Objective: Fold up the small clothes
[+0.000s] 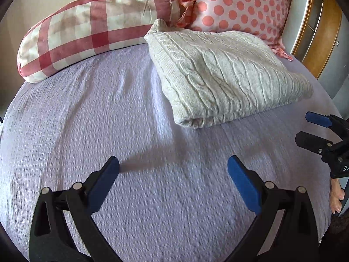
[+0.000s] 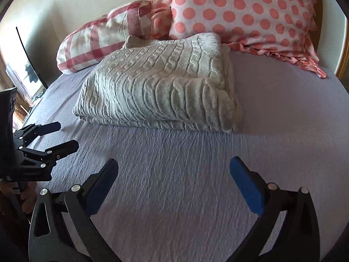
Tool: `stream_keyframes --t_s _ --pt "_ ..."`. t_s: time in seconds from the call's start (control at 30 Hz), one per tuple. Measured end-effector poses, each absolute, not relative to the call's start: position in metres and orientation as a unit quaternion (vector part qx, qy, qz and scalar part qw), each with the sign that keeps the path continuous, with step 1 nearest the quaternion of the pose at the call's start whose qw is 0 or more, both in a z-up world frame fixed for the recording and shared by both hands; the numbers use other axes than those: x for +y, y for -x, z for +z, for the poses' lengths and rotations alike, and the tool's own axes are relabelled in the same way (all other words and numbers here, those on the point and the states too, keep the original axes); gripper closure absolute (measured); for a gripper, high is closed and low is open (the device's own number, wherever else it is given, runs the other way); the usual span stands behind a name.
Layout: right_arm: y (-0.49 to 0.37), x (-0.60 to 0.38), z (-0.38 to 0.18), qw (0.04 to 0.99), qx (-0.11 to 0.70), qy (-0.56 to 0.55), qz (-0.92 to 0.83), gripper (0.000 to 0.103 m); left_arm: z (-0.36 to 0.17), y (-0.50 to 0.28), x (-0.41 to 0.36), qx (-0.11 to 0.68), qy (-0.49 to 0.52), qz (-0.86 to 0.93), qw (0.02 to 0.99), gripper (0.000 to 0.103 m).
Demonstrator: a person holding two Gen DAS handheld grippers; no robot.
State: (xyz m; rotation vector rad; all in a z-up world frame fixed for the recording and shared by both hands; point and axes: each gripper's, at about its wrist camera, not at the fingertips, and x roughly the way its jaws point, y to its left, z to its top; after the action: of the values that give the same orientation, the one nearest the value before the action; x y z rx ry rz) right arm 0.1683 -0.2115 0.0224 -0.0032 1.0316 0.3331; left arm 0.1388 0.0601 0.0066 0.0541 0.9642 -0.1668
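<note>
Lavender bedspread (image 1: 109, 113) fills both views; a folded cream sweater (image 1: 222, 74) lies at one o'clock, untouched. Left gripper (image 1: 173, 172) and right gripper (image 2: 174, 172) are held apart, empty; its near edge should be pinched evenly.

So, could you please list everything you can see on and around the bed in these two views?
Knitted garment: one, pale grey-white cable knit, folded, lying on the bedspread in front of the pillows.
Checked bolster pillow: one, red and cream, at the head of the bed, left of the garment.
Polka-dot pillow: one, pink with coral dots and a ruffled edge, behind the garment.
Bedspread: one, lilac, textured, covering the bed.
Headboard: one, wooden, beyond the polka-dot pillow.
Left gripper: one, black with blue pads, open, above bare bedspread.
Right gripper: one, black with blue pads, open, above bare bedspread near the garment.
</note>
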Motion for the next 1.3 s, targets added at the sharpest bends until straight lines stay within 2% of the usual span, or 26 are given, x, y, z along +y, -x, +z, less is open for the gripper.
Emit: stream_keyframes --t_s 0.23,1.3 --pt "-0.170 -0.198 0.014 0.850 0.508 0.058 0.126 0.001 0.005 -0.141 0.054 0.469 -0.047 -0.073 0.879 0.002" --pt "-0.170 -0.201 0.014 0.850 0.509 0.055 0.128 0.001 0.006 -0.141 0.054 0.469 -0.047 -0.072 0.879 0.002"
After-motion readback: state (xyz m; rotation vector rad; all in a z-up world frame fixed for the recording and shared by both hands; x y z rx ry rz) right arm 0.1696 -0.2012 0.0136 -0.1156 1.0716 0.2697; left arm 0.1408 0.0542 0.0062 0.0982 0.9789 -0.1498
